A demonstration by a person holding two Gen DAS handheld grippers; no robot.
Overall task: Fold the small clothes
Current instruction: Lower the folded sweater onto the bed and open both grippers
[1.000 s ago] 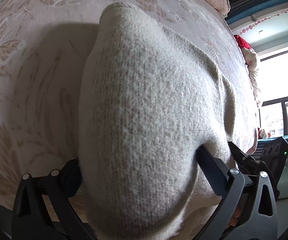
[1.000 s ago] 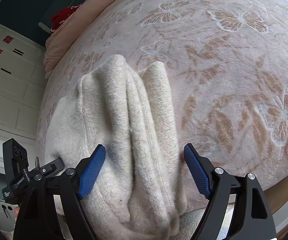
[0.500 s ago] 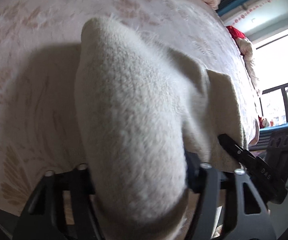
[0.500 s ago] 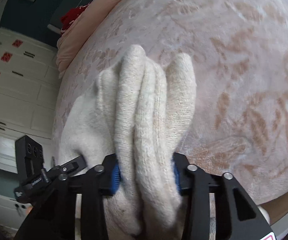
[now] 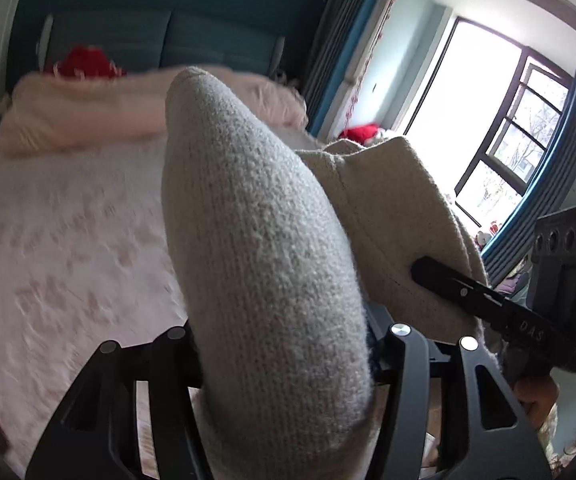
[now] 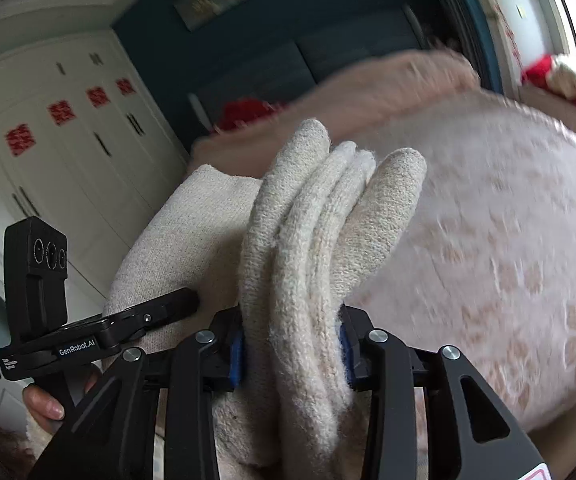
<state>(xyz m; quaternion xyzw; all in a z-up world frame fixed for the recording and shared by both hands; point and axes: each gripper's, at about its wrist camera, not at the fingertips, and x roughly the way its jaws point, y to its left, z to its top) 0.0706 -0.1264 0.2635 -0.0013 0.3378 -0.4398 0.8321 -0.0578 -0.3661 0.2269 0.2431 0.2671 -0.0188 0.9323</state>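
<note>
Now lifted off the bed (image 5: 48,240) — one knit garment (image 5: 264,264), two grippers' jaws each clamped on a bunched fold.

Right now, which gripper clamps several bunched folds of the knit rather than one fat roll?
The right gripper: ridges of cream knit stand between its blue pads. The left gripper grips one rounded roll.

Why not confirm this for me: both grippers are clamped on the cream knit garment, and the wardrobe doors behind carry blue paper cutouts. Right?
Not quite. The cutouts on the white wardrobe doors are red, not blue, as the right wrist view shows. The rest holds: the left gripper and right gripper are both clamped on the cream knit garment.
</note>
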